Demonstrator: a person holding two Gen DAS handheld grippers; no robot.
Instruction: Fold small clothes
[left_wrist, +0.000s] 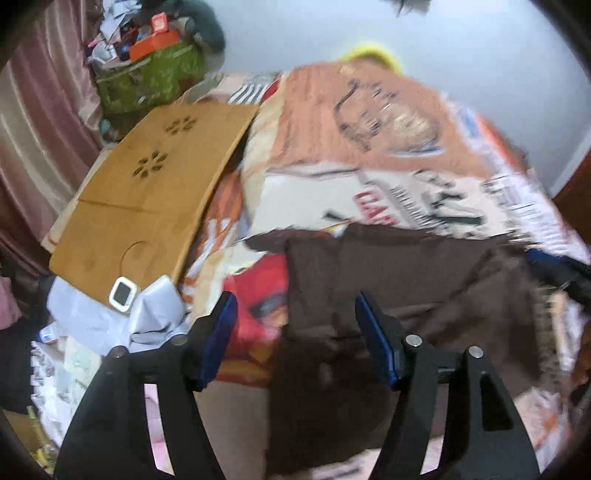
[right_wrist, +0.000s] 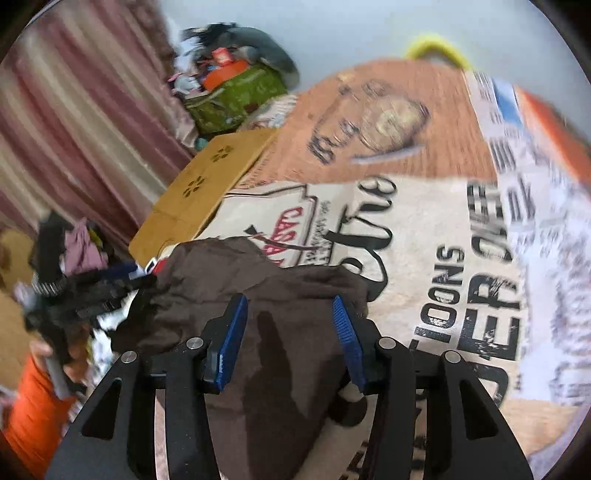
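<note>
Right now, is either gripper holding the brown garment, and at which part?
Neither grips it. The left gripper and the right gripper both stand open above the brown garment, their pads apart and clear of the cloth.

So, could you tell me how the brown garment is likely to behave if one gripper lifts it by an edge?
The brown garment lies creased and bunched on the printed blanket, so it would probably droop and sag rather than hold shape. It looks thin, so likely light. Its matte weave probably won't slip from the ribbed blue pads, though folds may fall open.
</note>
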